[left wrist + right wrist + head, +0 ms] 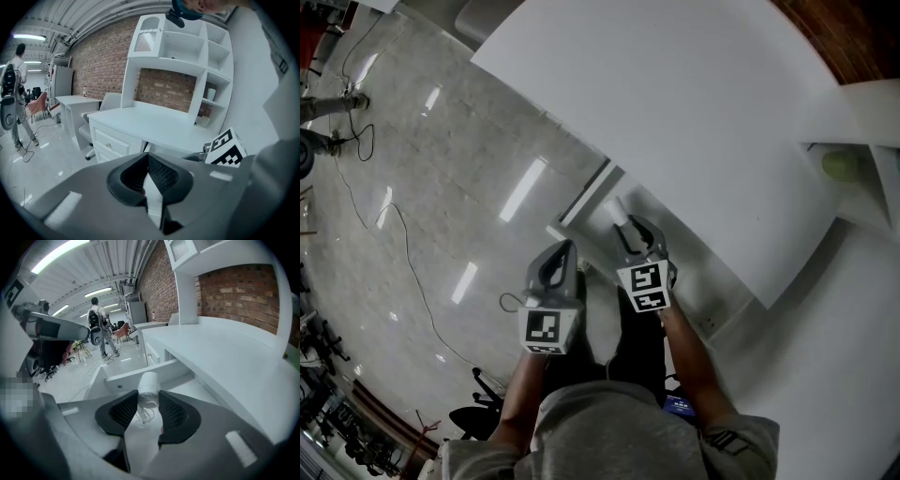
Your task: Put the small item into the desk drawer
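Head view. I have both hand-held grippers low in front of the white surface (675, 112), at its near edge. The right hand-held gripper (628, 230) is the nearer to the open drawer (581, 199) and carries the small white roll (617, 210) at its tips. The left hand-held gripper (562, 255) sits just beside it, outside the drawer front.

Left gripper view. The left hand-held gripper (146, 161) has its pads pressed together at the tips, with nothing between them. Ahead are the surface (154, 124) and the closed pedestal drawers (110, 145). The marker cube (225, 147) of the other gripper shows at right.

Right gripper view. The right hand-held gripper (149, 399) is pinching the roll (149, 385) between its pads, loose thread trailing from it. The roll's long axis runs along the jaws, its free end poking forward. The drawer (122, 378) lies straight ahead and below, pulled out from under the surface, its front panel just past the roll's tip. I see nothing lying in the part of the drawer floor that shows; the rest is behind the gripper.

Judgement: the drawer is already open, the roll is not yet inside. The next move turns on bringing the roll forward and down over the front panel before the jaws let go.
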`<move>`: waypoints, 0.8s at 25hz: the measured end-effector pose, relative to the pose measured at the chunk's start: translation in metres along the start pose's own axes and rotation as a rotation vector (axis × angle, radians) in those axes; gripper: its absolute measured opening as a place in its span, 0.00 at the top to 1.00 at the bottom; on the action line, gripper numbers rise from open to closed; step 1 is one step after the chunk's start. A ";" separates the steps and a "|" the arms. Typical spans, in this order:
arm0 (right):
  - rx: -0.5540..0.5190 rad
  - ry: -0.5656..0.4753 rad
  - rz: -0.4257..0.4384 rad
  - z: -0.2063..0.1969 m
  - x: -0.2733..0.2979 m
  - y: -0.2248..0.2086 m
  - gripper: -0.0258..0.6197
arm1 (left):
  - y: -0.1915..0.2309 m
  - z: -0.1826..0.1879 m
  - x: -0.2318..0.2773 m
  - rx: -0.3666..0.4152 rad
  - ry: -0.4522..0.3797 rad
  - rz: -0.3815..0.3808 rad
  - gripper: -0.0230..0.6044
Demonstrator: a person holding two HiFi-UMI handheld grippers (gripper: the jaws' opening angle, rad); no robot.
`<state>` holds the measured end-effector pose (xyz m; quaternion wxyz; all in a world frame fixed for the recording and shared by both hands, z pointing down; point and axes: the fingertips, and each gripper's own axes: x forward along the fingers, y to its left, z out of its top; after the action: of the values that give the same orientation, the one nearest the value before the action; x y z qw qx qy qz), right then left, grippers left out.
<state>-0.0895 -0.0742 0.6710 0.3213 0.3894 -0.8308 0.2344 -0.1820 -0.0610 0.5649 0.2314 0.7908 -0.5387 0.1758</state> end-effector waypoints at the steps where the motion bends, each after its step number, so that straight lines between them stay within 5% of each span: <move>1: 0.000 0.010 0.001 -0.003 0.005 -0.002 0.73 | 0.001 -0.001 0.002 -0.002 0.002 0.001 0.94; 20: -0.002 0.120 0.005 -0.035 0.068 -0.014 0.72 | 0.014 -0.008 0.022 -0.026 0.025 0.007 0.94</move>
<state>-0.0995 -0.0941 0.7454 0.3706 0.3722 -0.8112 0.2572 -0.1871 -0.0779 0.5859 0.2478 0.7836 -0.5406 0.1796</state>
